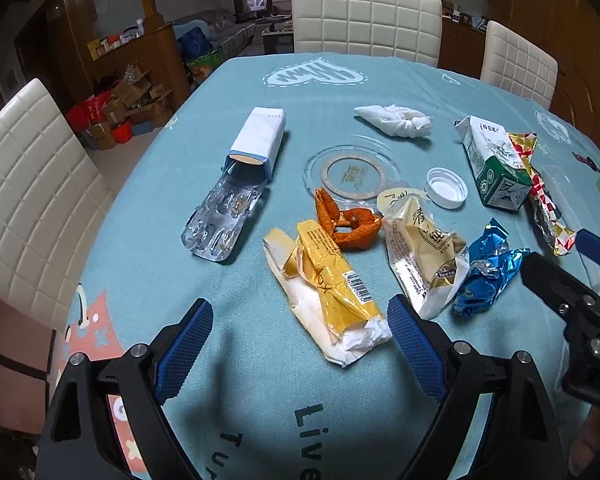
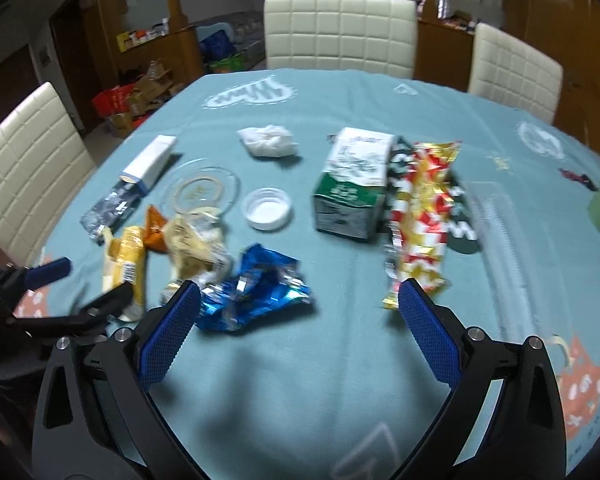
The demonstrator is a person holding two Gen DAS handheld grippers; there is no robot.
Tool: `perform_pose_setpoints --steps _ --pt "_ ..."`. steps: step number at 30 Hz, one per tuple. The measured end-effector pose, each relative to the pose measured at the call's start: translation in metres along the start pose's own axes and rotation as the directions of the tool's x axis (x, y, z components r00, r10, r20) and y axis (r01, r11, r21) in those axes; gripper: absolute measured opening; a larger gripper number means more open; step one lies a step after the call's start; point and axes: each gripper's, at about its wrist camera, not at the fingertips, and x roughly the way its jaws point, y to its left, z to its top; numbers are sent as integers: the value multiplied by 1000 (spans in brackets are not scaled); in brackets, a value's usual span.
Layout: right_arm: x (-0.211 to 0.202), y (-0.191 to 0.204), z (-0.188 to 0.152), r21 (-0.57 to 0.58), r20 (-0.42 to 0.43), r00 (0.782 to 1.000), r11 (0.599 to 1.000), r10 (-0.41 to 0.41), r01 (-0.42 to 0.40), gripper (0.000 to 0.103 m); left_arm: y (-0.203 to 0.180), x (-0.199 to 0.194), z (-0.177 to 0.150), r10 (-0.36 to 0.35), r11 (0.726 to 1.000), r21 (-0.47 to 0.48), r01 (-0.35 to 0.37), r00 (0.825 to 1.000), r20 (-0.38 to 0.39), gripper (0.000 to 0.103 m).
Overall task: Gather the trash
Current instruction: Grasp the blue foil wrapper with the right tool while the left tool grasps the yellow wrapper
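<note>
- Left gripper [image 1: 300, 320]: jaws spread wide, holding nothing; yellow wrapper [image 1: 332, 280] lies between its fingertips on the bench [image 1: 228, 88].
- Right gripper [image 2: 300, 300]: wide apart, empty; blue foil wrapper [image 2: 256, 292] beside its left finger.

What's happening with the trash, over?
Left gripper open, empty, over yellow wrapper. Right gripper open, empty, near blue foil wrapper. Nothing collected yet. Nothing blocking.

Beyond the jaws, the table [image 1: 228, 88] holds five crumpled wrappers [image 1: 332, 280], one milk carton [image 1: 490, 164], one white cap [image 1: 446, 188], one tissue wad [image 1: 396, 120], one pill box [image 1: 258, 140], one blister pack [image 1: 220, 220], one orange peel [image 1: 346, 220]. Three chairs [image 1: 364, 16] surround it.
</note>
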Motion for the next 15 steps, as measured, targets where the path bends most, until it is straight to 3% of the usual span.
perform_pose_setpoints --steps 6,10,13,15 --pt "16 14 7 -27 -18 1000 1000 0 0 95 2 7 2 4 1000 10 -4 1000 -1 87" --pt "30 9 4 14 -76 997 999 34 -33 94 3 13 1 1 1000 24 0 1000 -11 87" --pt "44 3 1 55 -141 986 995 85 -78 81 4 20 0 -16 1000 19 17 999 -35 87" --pt "44 2 0 57 -134 988 996 73 -66 69 8 24 -1 -36 999 -1 36 998 -48 87"
